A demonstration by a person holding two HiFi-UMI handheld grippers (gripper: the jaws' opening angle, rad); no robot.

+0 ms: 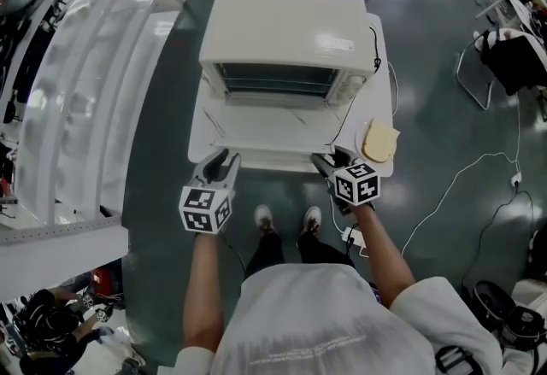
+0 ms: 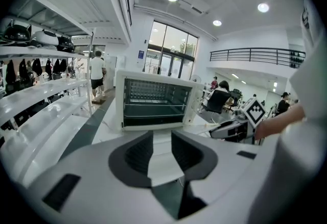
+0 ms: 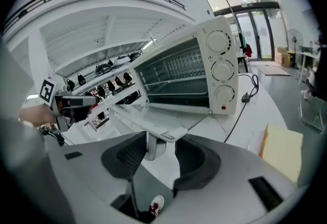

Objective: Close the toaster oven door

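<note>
The white toaster oven (image 1: 282,40) stands on a small white table (image 1: 386,96) with its glass door (image 1: 269,121) folded down flat toward me. My left gripper (image 1: 224,158) is at the door's front left corner, jaws open, with the white front edge (image 2: 159,159) lying between them. My right gripper (image 1: 325,160) is at the front right corner. In the right gripper view the end of the door handle (image 3: 164,142) sits between its open jaws (image 3: 158,154), and the pads do not press on it. The oven cavity (image 3: 179,77) is empty.
A slice of bread (image 1: 380,141) lies on the table right of the door. The oven's black cable (image 1: 374,44) runs down its right side. White shelving (image 1: 77,91) stands to the left. My feet (image 1: 286,218) are just below the table's front edge. Cables lie on the floor at the right.
</note>
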